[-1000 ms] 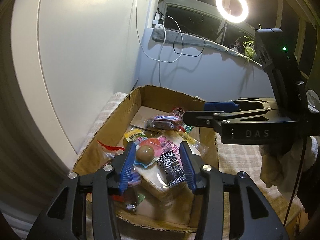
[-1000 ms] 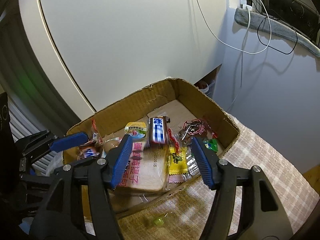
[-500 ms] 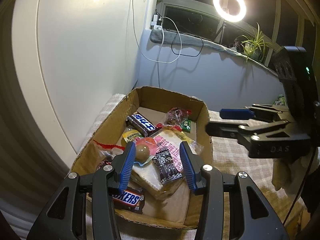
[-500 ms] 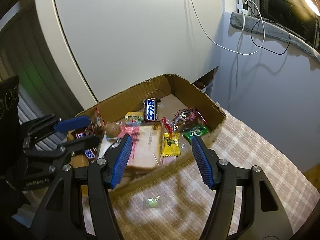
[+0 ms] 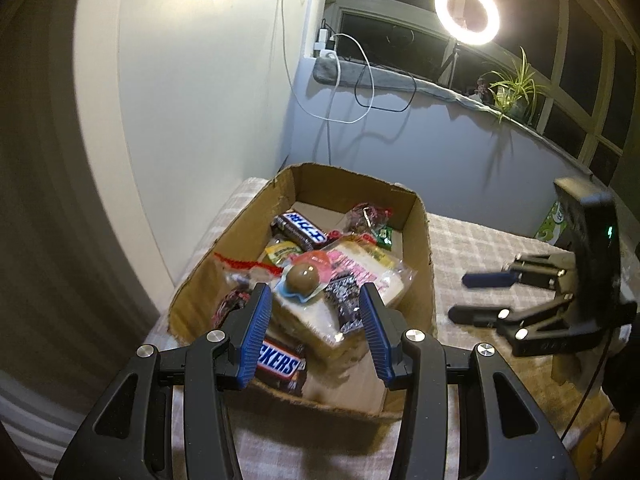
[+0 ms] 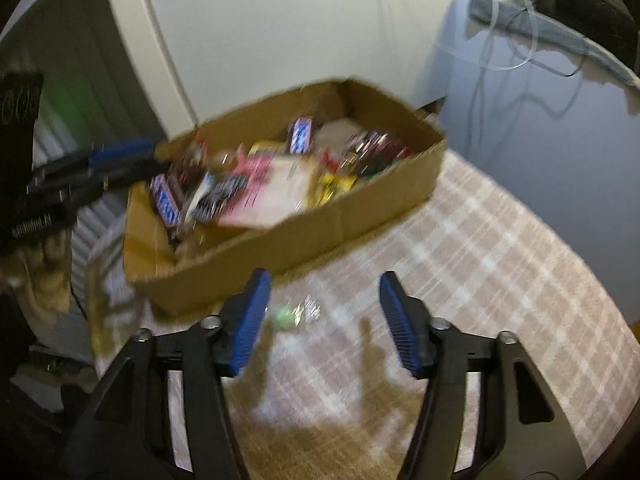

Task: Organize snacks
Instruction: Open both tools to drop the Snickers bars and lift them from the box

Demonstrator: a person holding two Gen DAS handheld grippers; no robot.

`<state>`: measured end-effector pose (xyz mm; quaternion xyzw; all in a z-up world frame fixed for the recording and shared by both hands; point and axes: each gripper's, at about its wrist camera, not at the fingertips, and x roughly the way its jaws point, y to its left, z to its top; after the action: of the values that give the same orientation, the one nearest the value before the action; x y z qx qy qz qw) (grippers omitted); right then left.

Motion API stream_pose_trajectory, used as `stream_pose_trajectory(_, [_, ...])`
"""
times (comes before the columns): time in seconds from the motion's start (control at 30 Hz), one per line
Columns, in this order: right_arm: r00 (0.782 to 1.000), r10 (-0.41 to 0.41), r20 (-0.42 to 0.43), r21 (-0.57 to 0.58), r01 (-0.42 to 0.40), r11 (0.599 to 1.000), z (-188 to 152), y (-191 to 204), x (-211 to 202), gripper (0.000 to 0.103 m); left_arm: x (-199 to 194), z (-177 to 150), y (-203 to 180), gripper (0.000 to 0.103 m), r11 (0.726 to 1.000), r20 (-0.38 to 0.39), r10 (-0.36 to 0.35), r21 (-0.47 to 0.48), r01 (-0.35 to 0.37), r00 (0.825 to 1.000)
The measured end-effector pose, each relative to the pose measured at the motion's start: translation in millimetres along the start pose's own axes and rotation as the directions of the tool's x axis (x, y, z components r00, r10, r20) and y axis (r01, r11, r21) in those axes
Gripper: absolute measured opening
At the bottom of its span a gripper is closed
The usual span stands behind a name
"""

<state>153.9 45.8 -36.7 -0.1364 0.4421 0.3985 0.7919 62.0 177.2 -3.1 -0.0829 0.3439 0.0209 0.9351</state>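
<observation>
In my left wrist view, the left gripper hangs apart and empty over the brown cardboard box of wrapped snacks.

In my right wrist view, the right gripper has left the box; its jaws, just narrowing, are apart around a small green wrapped candy on the checked cloth worktop, probably my next pick

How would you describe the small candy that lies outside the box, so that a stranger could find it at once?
Start at the cardboard box full of snacks on the checked cloth. Just in front of its near wall, on the cloth, lies one small sweet with a green centre in a clear wrapper. It is the only snack outside the box, between the right gripper's open jaws.
</observation>
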Motion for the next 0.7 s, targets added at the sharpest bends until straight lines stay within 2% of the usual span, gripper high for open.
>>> stream_pose_trajectory(0.03, [1.0, 0.005, -0.014, -0.014, -0.006, 1.0, -2.4, 3.7, 3.7, 0.047, -0.4, -0.1, 0.6, 0.044, 1.0, -0.001, 0.001, -0.003, -0.001, 1.0])
stream_pose_trajectory(0.17, [0.997, 0.029, -0.078, -0.069, -0.034, 0.997, -9.5, 19.7, 23.7, 0.044, -2.5, -3.1, 4.4, 0.045, 1.0, -0.005, 0.004, -0.017, -0.004, 1.0])
stream_pose_trajectory(0.23, [0.995, 0.015, -0.101, -0.091, -0.024, 0.996, -11.9, 25.3, 32.1, 0.037, -3.2, -3.1, 5.6, 0.045, 1.0, -0.005, 0.005, -0.022, -0.005, 1.0])
stream_pose_trajectory(0.37, [0.993, -0.013, -0.116, -0.106, 0.001, 0.994, -13.1, 29.8, 39.1, 0.034, -4.0, -3.5, 7.9, 0.045, 1.0, -0.006, 0.005, -0.024, -0.006, 1.0])
stream_pose_trajectory(0.4, [0.993, -0.021, -0.117, -0.099, 0.009, 0.995, -12.6, 28.9, 39.1, 0.023, -3.9, -3.6, 8.3, 0.044, 1.0, -0.007, 0.003, -0.027, -0.003, 1.0])
stream_pose_trajectory(0.43, [0.993, -0.021, -0.119, -0.09, 0.01, 0.996, -12.0, 27.3, 39.1, 0.02, -3.6, -3.8, 8.5, 0.044, 1.0, -0.008, -0.001, -0.028, 0.001, 1.0])
stream_pose_trajectory(0.7, [0.997, -0.02, -0.081, -0.072, 0.014, 0.997, -6.8, 22.9, 19.1, 0.019, -6.0, -3.6, 6.8, 0.044, 0.999, 0.0, -0.023, -0.031, 0.023, 1.0])
